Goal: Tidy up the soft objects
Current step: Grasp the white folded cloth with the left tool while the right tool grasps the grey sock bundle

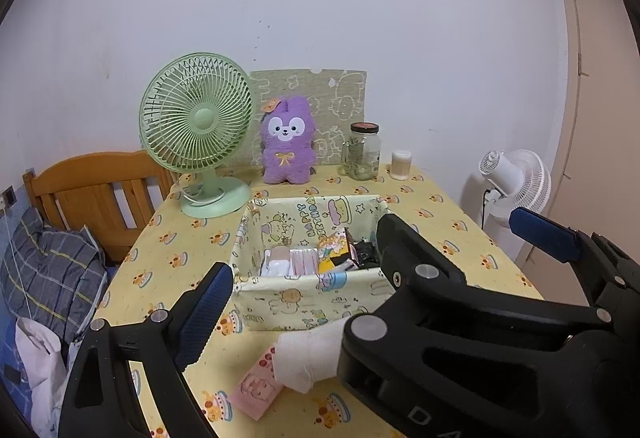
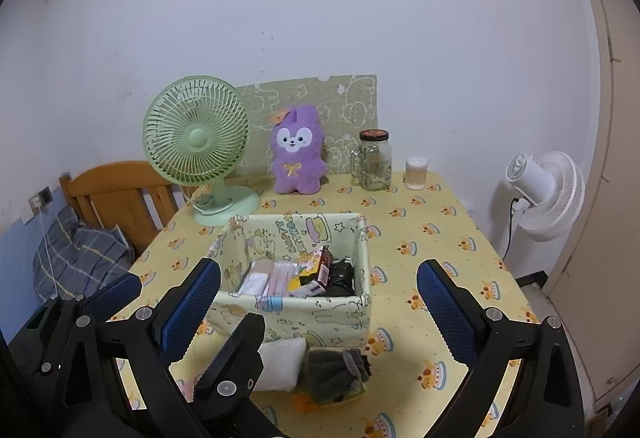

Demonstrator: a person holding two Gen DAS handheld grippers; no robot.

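A white rolled cloth (image 1: 308,358) lies on the yellow tablecloth in front of a printed fabric box (image 1: 312,302). It rests partly on a pink packet (image 1: 256,390). Beside it lies a grey fleecy glove (image 2: 336,370) on a flat packet. The box (image 2: 296,308) holds packets and a black cloth. A purple plush (image 1: 286,141) stands at the back. My left gripper (image 1: 316,286) is open, low over the white roll. My right gripper (image 2: 320,270) is open just short of the box. The two grippers interleave, and a left finger (image 2: 244,342) overlaps the roll (image 2: 280,362).
A green desk fan (image 1: 196,129) stands at the back left. A glass jar (image 1: 362,151) and a cotton-swab tub (image 1: 401,165) stand at the back right. A white floor fan (image 1: 516,177) is off the table's right edge. A wooden headboard (image 1: 88,193) and pillow are to the left.
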